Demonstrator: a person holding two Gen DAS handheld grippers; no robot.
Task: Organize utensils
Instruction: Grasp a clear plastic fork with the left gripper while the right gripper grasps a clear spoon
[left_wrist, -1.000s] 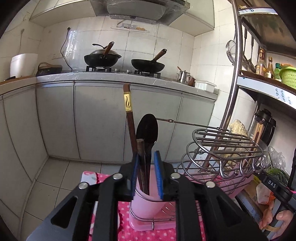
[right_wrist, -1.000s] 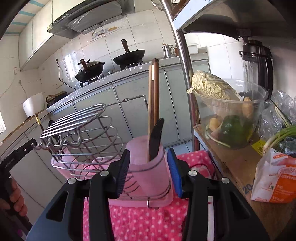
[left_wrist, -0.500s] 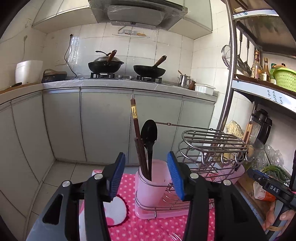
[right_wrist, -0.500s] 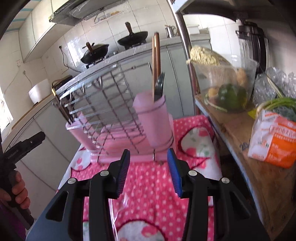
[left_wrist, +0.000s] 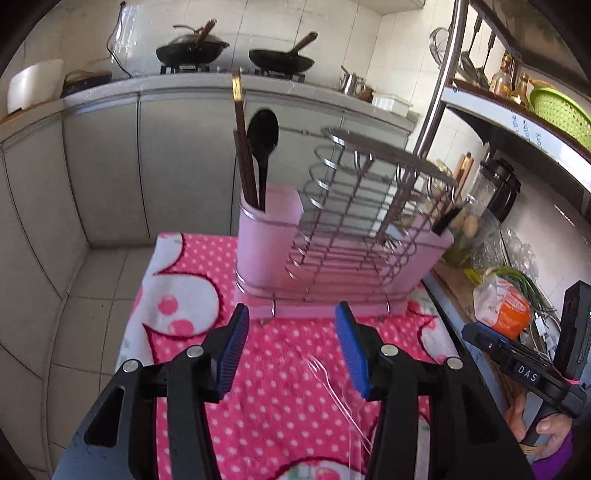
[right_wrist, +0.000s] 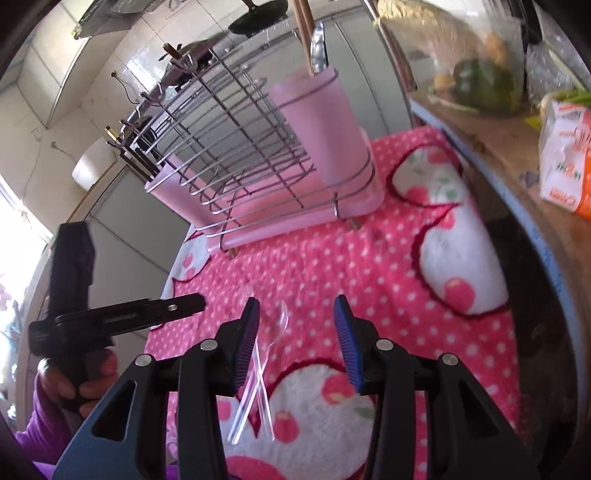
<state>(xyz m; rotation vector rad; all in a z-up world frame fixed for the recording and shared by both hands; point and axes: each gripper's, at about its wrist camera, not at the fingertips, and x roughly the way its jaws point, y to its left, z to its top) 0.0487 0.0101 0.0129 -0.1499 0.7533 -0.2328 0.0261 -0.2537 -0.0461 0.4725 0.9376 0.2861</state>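
Both jaws apart, holding nothing. Left gripper (left_wrist: 291, 349) and right gripper (right_wrist: 297, 339) hover over the pink cloth (right_wrist: 369, 266). Clear spoon (right_wrist: 275, 332) and fork (left_wrist: 325, 376) lie near; rack (left_wrist: 343, 236) sits at the far edge.

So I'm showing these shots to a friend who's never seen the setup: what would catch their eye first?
Probably the pink dish rack standing on the pink polka-dot cloth, with dark chopsticks and a black spoon upright in its cup. Next, the clear plastic spoon and fork lying on the cloth in front of it, with the open left gripper and right gripper hovering above them.
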